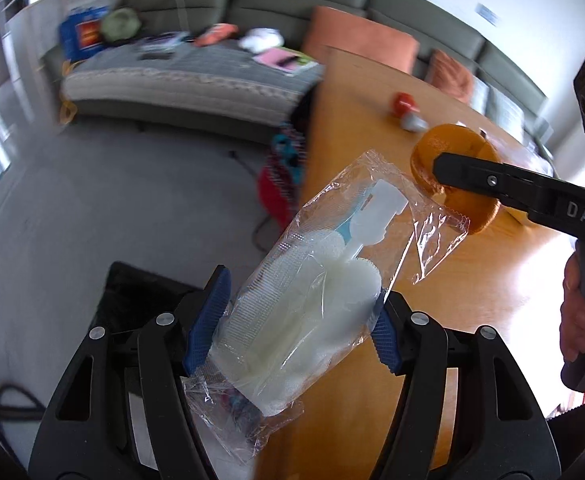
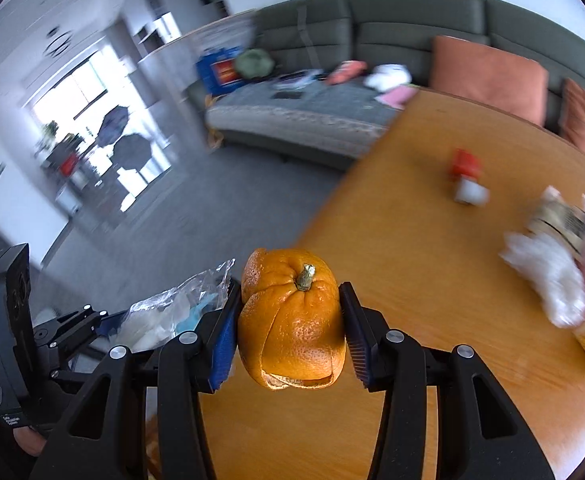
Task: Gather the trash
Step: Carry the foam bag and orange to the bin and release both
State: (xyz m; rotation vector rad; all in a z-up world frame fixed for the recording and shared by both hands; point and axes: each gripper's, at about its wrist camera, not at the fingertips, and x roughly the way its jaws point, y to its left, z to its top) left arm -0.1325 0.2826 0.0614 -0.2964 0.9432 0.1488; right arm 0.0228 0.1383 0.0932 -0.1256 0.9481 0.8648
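My left gripper (image 1: 298,322) is shut on a clear plastic packet (image 1: 324,280) with white pads and a white-blue plastic piece inside. It holds the packet in the air over the left edge of the wooden table (image 1: 364,120). My right gripper (image 2: 290,320) is shut on an orange peel (image 2: 292,320) with its stem facing the camera, held above the table (image 2: 412,240). In the left wrist view the right gripper (image 1: 452,172) reaches in from the right with the peel (image 1: 428,150). The left gripper and packet (image 2: 176,312) show at lower left in the right wrist view.
A small red-and-white bottle (image 1: 406,110) lies on the table, also in the right wrist view (image 2: 466,178). A crumpled white and pink wrapper pile (image 2: 560,264) lies at the table's right. A black bin (image 1: 140,300) sits on the floor below the left gripper. A grey sofa (image 1: 196,76) with clutter stands behind.
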